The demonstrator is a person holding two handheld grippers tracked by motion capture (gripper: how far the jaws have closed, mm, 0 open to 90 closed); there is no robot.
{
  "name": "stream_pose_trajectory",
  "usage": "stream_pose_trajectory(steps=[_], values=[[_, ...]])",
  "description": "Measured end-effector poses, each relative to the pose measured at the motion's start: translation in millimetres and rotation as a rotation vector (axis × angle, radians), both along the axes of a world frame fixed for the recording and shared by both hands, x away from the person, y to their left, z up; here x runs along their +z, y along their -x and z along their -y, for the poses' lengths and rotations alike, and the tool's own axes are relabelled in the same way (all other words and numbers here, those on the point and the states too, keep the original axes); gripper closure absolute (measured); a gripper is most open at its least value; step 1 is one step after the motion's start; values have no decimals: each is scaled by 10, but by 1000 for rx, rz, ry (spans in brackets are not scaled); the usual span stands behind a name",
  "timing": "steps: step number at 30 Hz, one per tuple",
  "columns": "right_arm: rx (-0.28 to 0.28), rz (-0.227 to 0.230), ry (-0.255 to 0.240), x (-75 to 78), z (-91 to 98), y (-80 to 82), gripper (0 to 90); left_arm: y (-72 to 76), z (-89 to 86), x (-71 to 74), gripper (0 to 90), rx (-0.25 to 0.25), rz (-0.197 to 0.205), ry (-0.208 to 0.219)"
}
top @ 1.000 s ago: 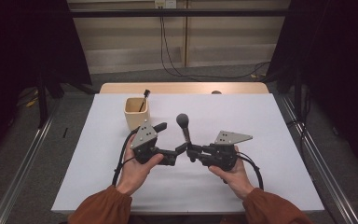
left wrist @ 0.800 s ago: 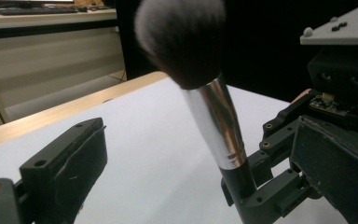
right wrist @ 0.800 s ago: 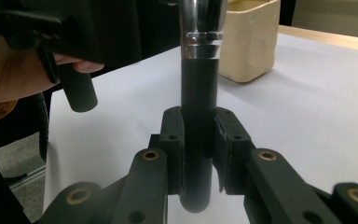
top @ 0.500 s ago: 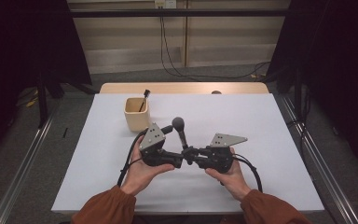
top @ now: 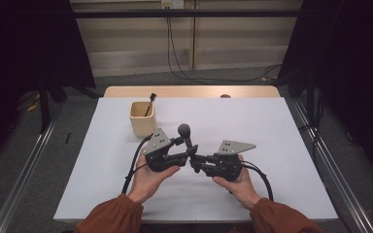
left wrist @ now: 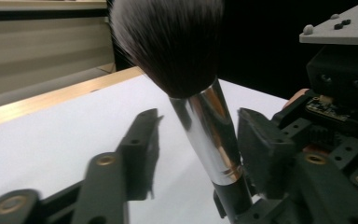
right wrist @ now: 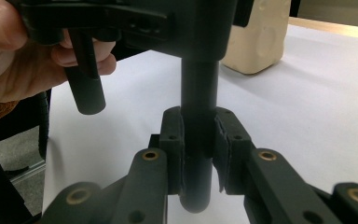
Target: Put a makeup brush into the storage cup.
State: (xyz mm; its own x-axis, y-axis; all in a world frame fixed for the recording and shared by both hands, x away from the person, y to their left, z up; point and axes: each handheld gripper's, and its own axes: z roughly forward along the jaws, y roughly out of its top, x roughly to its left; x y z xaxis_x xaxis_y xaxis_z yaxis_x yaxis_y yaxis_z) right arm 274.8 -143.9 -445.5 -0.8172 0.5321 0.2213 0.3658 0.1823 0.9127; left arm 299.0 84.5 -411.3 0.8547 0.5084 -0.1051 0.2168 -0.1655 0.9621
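One makeup brush [top: 184,133] is what we work with, and it stands tilted above the middle of the white table [top: 281,145], fluffy dark head up. Our right gripper [top: 194,162] squeezes the black handle [right wrist: 197,140] near its bottom end, so the brush stays up and does not tip. Our left gripper [top: 190,147] comes from the other side, and its jaws have just been closing around the shiny silver neck [left wrist: 209,135] under the bristles [left wrist: 168,42]. In the left gripper view one jaw is right beside the neck and the other is apart from it, so the left one is not pinching yet. We think the brush is being passed from one gripper to the other. Behind the left hand [top: 148,177] stands a wooden cup [top: 142,118] with a thin dark stick [top: 149,104] inside. It is near, and we think the brush may go there. Nothing stands between the brush and the cup.
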Motion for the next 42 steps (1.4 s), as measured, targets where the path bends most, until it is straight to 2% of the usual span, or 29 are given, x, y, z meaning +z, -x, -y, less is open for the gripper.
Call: stream_pose_trajectory(steps=[4,13,18,22,30,35,42], values=[[2,-5,-1,-15,-2,-6,760,1,6,3,612,-18,-4,12],[2,-8,1,-33,-16,-4,759,-11,5,7,662,-33,-42,31],[0,-11,-6,-34,-32,-3,757,18,17,23,674,-26,-26,26],[-1,-21,-5,-38,-36,-9,755,31,40,33,685,-34,-24,6],[-9,-30,-17,-24,-20,-18,729,54,82,45,707,-51,-23,10],[-12,-22,-22,-8,-3,-19,683,49,101,34,709,-51,-20,18],[-22,-33,-25,0,13,-21,532,32,77,39,709,-45,-29,20]])
